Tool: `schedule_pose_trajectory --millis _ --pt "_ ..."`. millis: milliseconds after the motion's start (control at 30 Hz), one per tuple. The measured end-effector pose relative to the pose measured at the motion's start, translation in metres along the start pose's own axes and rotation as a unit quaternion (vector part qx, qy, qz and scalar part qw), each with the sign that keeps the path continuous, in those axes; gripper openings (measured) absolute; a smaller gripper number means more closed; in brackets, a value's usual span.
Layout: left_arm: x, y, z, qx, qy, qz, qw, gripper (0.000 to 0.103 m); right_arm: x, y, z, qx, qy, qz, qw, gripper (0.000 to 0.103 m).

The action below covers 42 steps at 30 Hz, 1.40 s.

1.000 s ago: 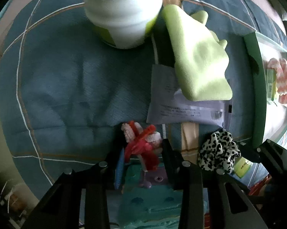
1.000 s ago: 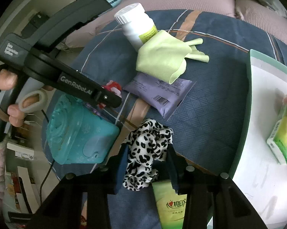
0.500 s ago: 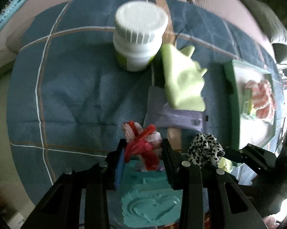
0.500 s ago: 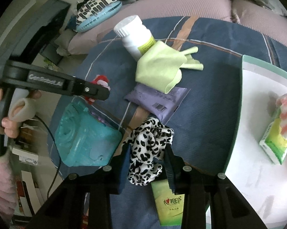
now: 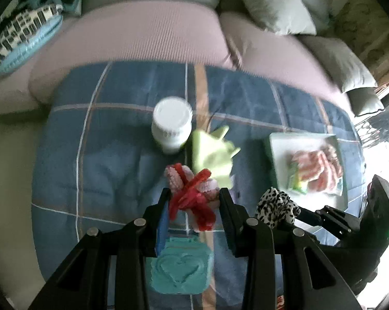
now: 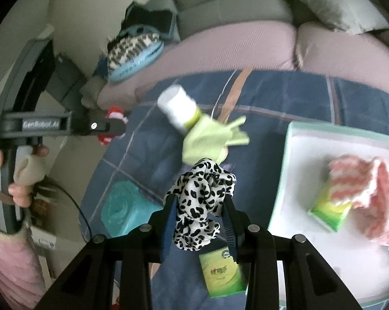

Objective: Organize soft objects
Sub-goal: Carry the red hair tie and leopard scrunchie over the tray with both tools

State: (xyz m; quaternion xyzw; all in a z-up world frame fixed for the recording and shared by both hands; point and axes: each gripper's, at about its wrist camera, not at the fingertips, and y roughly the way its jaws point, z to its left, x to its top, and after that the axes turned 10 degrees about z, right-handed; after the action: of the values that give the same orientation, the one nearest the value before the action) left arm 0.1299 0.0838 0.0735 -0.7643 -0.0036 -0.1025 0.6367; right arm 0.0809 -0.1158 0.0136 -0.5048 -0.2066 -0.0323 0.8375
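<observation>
The left gripper (image 5: 194, 201) is clamped on a red-and-pink fuzzy hair tie (image 5: 192, 193), held above the blue plaid quilted blanket (image 5: 104, 160). The right gripper (image 6: 201, 217) grips a black-and-white leopard-print fabric scrunchie (image 6: 199, 201), also clear of the blanket, near the left edge of the white tray with a green rim (image 6: 292, 170). A pink-and-white knitted cloth (image 6: 370, 188) and a green tissue pack (image 6: 328, 210) lie in the tray. Near the blanket's middle stand a white plastic bottle (image 5: 171, 129) and, touching it, a pale green rubber glove (image 5: 212, 152).
</observation>
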Motion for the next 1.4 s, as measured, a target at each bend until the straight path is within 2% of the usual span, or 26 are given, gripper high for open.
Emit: schedule_pose_trajectory --millis 300,500,667,900,1133,1400 --pt "-0.004 -0.03 -0.044 -0.006 0.015 -0.068 0.9976 0.038 0.0 -0.061 -0.026 -0.018 0.037 -0.078 0.996 0.036" --pt "-0.005 -0.036 -0.085 -0.025 0.042 -0.082 0.9955 0.038 -0.01 -0.101 -0.068 -0.038 0.094 -0.128 0.987 0.036" --pt "-0.002 -0.032 -0.118 -0.04 0.06 -0.082 0.994 0.038 -0.027 -0.135 -0.113 -0.061 0.155 -0.164 0.972 0.036" --pt "-0.002 -0.024 -0.163 -0.05 0.082 -0.085 0.9917 0.038 -0.057 -0.178 -0.153 -0.108 0.215 -0.202 0.949 0.036" --pt "-0.004 -0.004 -0.197 -0.057 0.096 -0.075 0.991 0.038 -0.077 -0.203 -0.173 -0.152 0.242 -0.209 0.935 0.036" --pt "-0.01 0.033 -0.221 -0.057 0.099 -0.042 0.9925 0.038 -0.083 -0.201 -0.185 -0.171 0.251 -0.188 0.934 0.036"
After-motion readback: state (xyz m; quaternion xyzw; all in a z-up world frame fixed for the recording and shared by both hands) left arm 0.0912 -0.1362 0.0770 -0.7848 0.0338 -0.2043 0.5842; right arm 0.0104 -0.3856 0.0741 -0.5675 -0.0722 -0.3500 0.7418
